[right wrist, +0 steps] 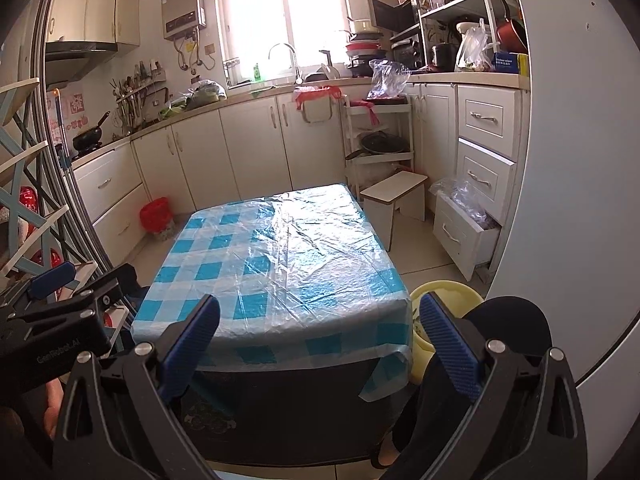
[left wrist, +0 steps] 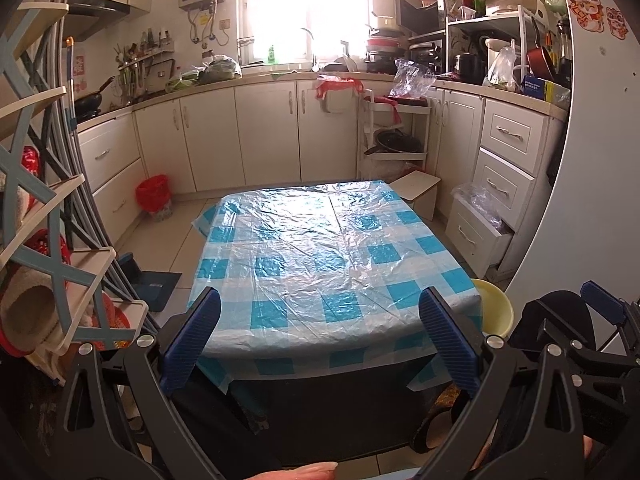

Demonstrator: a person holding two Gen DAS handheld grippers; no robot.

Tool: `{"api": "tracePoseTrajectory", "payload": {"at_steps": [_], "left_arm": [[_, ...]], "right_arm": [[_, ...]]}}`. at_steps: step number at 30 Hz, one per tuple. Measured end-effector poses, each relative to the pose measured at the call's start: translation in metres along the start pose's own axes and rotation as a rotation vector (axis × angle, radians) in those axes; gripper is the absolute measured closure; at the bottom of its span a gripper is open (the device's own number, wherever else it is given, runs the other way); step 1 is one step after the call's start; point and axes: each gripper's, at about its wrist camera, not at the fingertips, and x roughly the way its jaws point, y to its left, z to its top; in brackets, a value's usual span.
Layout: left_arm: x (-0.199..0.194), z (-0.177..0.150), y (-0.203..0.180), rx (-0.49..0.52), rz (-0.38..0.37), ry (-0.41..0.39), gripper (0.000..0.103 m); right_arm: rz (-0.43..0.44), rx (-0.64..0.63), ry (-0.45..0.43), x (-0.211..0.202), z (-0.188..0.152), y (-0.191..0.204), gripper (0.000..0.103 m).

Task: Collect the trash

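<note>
Ahead of both jaws: a low table under a blue-and-white checked cloth with a crinkled clear plastic sheet on top, standing on a pale tiled kitchen floor.

Left gripper: black frame with blue ribbed pads, jaws spread wide apart, nothing between them; the near edge of the table shows in the gap.

Right gripper: same build, jaws also wide apart and holding nothing; the table's near right corner lies between the pads.

Gripper to gripper: each camera sees the other gripper beside it, the right one at the left view's right edge, the left one at the right view's left edge.

Trash bin: a small bin lined with a red plastic bag stands on the floor beyond and left of the jaws, against the white cabinets, well apart from the table.

Trash on the table: none can be made out on the sheet.

Just right of the jaws: a pale yellow plastic basin on the floor, beside the table's near right corner; its contents cannot be told.

Beyond right of the jaws: a small white stool near the table's far corner, and an open bottom drawer with crumpled clear plastic in it.

Far left: a blue-and-cream folding rack.
</note>
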Motion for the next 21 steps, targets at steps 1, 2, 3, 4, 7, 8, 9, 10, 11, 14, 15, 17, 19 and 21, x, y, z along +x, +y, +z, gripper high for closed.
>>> {"api": "tracePoseTrajectory", "payload": {"at_steps": [1,2,3,4,7,8,9,10,11,14,15,17,19,21], "left_arm": [[-0.0001,0.0002,0.0000,-0.001,0.001,0.000,0.008],[-0.0001,0.0004,0.0008,-0.002,0.001,-0.001,0.008],[-0.0004,0.0004,0.0009,-0.004,0.004,-0.002,0.008],[-0.0008,0.0005,0.0010,-0.004,0.007,-0.005,0.008],[-0.0012,0.0007,0.0007,-0.003,0.013,-0.007,0.008],[-0.0013,0.0008,0.0007,-0.003,0.014,-0.007,0.008],[-0.0015,0.0008,0.0006,-0.003,0.016,-0.009,0.008],[-0.0015,0.0010,0.0003,-0.002,0.020,-0.011,0.008],[-0.0015,0.0010,0.0008,-0.002,0.024,-0.011,0.008],[-0.0007,0.0009,0.0018,-0.004,0.036,-0.008,0.008],[-0.0003,0.0009,0.0021,-0.005,0.047,-0.007,0.008],[0.0004,0.0010,0.0030,-0.007,0.070,-0.008,0.008],[0.0007,0.0008,0.0034,-0.007,0.078,-0.009,0.008],[-0.0003,0.0002,0.0028,-0.006,0.079,-0.019,0.008]], "right_arm": [[0.000,-0.001,-0.001,-0.0002,-0.0001,0.0004,0.007],[0.000,-0.001,0.000,0.0001,0.0003,0.0006,0.007],[0.000,0.000,0.000,0.0002,0.0003,0.0006,0.007],[0.001,0.000,0.001,0.0004,0.0003,0.0008,0.007],[0.003,-0.001,0.003,0.0006,0.0001,0.0017,0.007],[0.004,-0.001,0.004,0.0007,0.0002,0.0020,0.007],[0.005,-0.002,0.005,0.0009,0.0002,0.0024,0.007],[0.006,-0.002,0.006,0.0011,0.0002,0.0018,0.007],[0.006,-0.002,0.007,0.0011,-0.0001,0.0022,0.007],[0.008,-0.002,0.010,0.0016,-0.0005,0.0021,0.007],[0.009,-0.001,0.011,0.0017,-0.0005,0.0019,0.007],[0.010,-0.001,0.012,0.0017,-0.0006,0.0020,0.007],[0.012,-0.001,0.014,0.0019,-0.0007,0.0018,0.007],[0.014,-0.001,0.016,0.0027,-0.0007,0.0011,0.007]]}}
